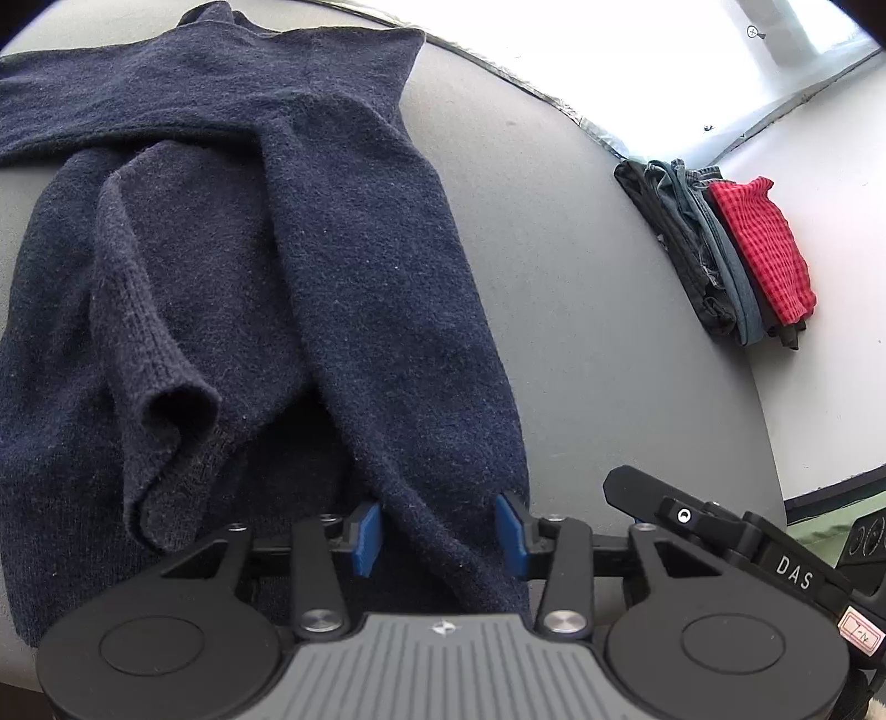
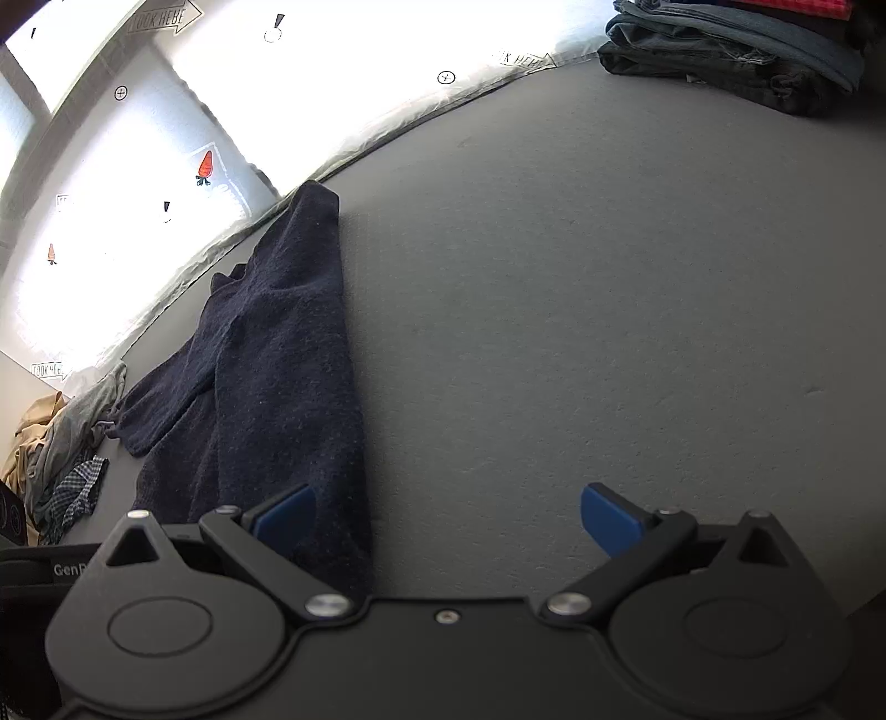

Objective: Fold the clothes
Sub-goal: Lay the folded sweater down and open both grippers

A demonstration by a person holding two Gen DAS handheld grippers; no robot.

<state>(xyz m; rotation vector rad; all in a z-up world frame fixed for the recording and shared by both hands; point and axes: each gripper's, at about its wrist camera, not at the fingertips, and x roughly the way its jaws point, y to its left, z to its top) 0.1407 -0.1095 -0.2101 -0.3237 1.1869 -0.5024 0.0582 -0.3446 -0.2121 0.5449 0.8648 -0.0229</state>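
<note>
A dark navy knit sweater (image 1: 266,266) lies on the grey table (image 1: 581,310), its sleeves folded over the body. My left gripper (image 1: 440,531) stands open low over the sweater's near right hem, with cloth between its blue pads (image 1: 368,534) but not pinched. In the right wrist view the sweater (image 2: 277,376) stretches away on the left. My right gripper (image 2: 448,520) is open and empty over bare table beside the sweater's right edge. Its left pad (image 2: 285,518) is next to the cloth. The right gripper's body (image 1: 720,531) shows at the lower right of the left wrist view.
A stack of folded clothes (image 1: 725,249) with a red checked piece on top sits at the table's far right; it also shows in the right wrist view (image 2: 736,50). A heap of unfolded clothes (image 2: 61,443) lies at the left. A bright white patterned sheet (image 2: 221,138) borders the far edge.
</note>
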